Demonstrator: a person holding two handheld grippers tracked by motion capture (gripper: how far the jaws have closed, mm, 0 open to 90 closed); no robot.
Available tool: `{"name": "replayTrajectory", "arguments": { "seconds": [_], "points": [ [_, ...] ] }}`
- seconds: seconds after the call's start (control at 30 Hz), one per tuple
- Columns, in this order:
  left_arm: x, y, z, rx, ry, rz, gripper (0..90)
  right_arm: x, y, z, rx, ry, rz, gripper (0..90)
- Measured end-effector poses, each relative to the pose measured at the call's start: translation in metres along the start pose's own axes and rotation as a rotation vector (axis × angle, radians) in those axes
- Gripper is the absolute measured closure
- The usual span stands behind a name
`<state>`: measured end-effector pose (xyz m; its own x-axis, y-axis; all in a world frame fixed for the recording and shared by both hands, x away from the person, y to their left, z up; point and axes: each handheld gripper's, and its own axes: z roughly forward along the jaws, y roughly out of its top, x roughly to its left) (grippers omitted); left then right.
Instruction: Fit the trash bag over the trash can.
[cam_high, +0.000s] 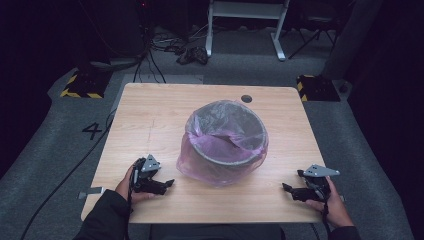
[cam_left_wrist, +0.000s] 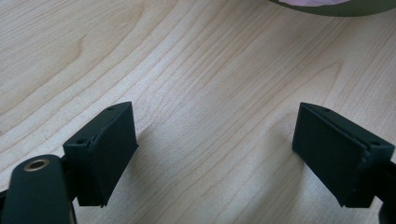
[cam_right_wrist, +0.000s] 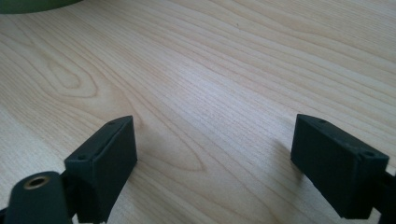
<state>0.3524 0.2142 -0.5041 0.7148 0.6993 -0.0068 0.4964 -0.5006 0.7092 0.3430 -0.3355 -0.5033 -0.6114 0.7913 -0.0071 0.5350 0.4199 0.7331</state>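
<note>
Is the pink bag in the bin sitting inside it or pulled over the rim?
Pulled over the rim. The pink bag drapes down the outside of the upright grey bin, bunching on the table; the bin's inside looks empty.

I am sitting at a pale wooden table (cam_high: 150, 112) standing on grey carpet (cam_high: 45, 150). Darkness is swallowing the room beyond. A white frame's legs (cam_high: 245, 27) are standing behind, cables (cam_high: 170, 47) are lying tangled on the floor, and yellow-and-black striped blocks (cam_high: 80, 85) are flanking the table's far corners.
</note>
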Motion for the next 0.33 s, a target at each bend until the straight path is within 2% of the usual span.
{"name": "replayTrajectory", "arguments": {
  "seconds": [0.33],
  "points": [
    [0.0003, 0.0001, 0.0000, 0.000, 0.002, 0.003, 13.6, -0.0005, 0.0004, 0.0004, 0.000, 0.004, -0.004, 14.1]
  ]
}}
